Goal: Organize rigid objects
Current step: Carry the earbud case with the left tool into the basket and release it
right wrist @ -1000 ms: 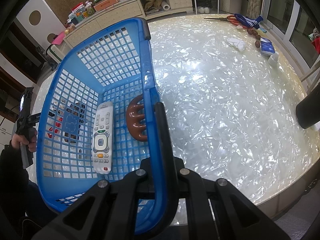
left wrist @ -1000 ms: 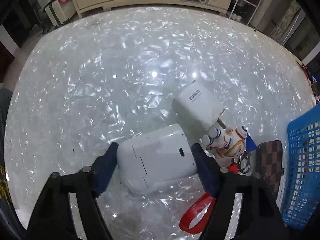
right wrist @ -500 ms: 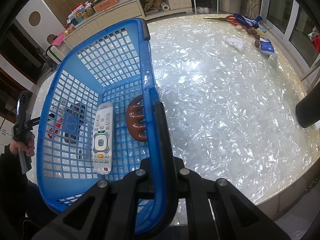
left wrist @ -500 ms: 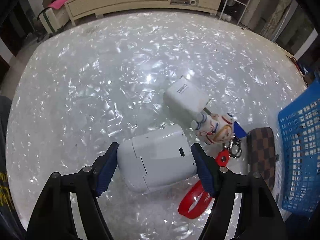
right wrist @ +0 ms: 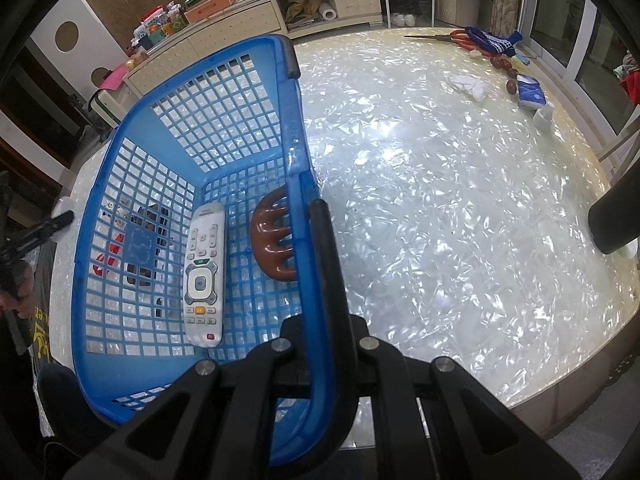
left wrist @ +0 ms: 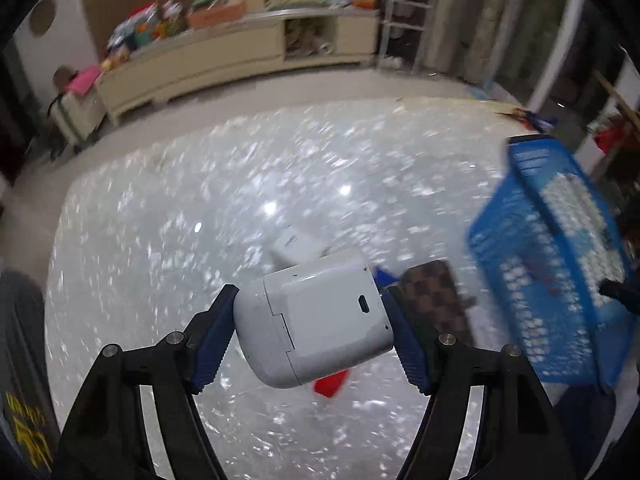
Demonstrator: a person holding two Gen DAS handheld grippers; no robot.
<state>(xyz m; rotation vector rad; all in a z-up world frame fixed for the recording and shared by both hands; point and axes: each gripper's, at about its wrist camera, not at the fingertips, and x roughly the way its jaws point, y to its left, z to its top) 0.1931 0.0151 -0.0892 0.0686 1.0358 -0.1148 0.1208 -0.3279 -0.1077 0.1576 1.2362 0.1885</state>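
Pearly, glossy tabletop (right wrist: 460,208) fills both views; nearest in the left wrist view, the left gripper (left wrist: 312,328) clamps a white earbud-style case (left wrist: 316,320) between its blue pads, the case lifted clear of the surface and tilted; just behind it lie a red strap (left wrist: 330,385), a checkered brown wallet (left wrist: 436,298) and a small white box (left wrist: 296,246), blurred; further right stands the blue basket (left wrist: 560,280). The right gripper (right wrist: 320,276) is shut on the basket's near rim; inside the basket lie a white remote (right wrist: 203,276) and, beside it, a brown hair claw (right wrist: 274,242); beyond the table, a cream sideboard (right wrist: 280,12) lines the far wall.
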